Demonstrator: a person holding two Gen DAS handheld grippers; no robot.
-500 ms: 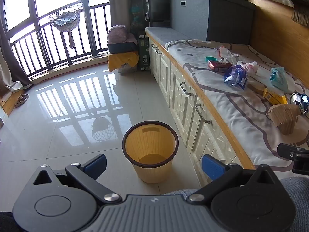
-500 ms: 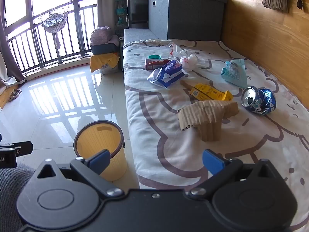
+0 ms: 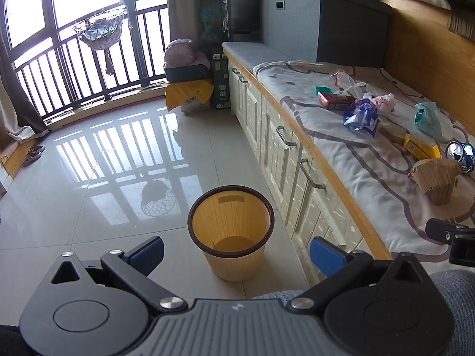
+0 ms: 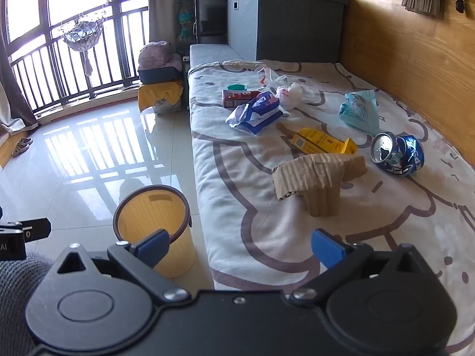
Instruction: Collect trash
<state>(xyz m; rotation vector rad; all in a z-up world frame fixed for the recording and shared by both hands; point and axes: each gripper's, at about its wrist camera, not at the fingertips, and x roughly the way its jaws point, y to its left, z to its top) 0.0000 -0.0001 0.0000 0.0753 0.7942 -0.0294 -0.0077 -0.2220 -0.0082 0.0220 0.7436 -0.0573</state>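
Nothing's shifted since a moment ago — both grippers (image 3: 236, 250) (image 4: 239, 247) wide open, empty; bin (image 3: 231, 231) lower centre, empty too.

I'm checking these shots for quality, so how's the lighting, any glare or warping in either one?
Left wrist view: the window is blown out white, and its railing is mirrored as bright glare on the floor tiles. Right wrist view: the same glare, while the blanket is evenly lit and the trash on it is sharp. Both views: fisheye bends straight edges, such as the railing.
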